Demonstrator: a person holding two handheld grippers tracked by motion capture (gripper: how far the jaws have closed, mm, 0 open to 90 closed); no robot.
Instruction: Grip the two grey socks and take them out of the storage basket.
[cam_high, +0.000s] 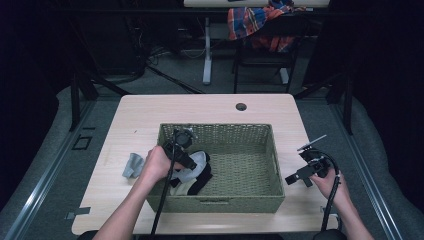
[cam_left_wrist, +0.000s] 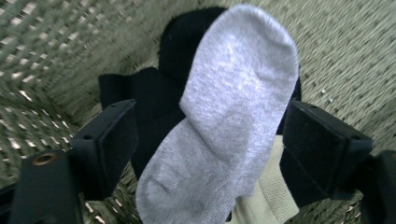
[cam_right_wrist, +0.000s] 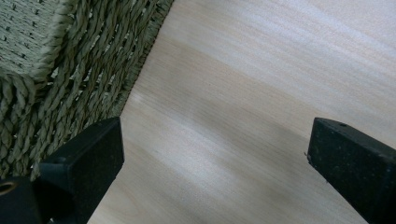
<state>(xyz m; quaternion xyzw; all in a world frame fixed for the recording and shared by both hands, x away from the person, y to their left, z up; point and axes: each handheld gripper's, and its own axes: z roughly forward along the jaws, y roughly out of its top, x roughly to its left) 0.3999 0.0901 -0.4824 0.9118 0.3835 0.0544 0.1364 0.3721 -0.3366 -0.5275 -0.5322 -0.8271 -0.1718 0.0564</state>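
Grey sock (cam_left_wrist: 229, 126) between open left hand-held gripper (cam_left_wrist: 208, 144) jaws

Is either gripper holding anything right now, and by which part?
Nothing held. The left gripper is open around the grey sock; the right gripper is open above bare table.

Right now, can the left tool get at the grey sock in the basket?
Probably yes. The left tool is open inside the basket, and the grey sock lies on top of the black one, between the jaws, nothing over it.

Left gripper (cam_left_wrist: 210, 149), jaws apart, over grey sock (cam_left_wrist: 229, 126) in basket (cam_left_wrist: 42, 51).
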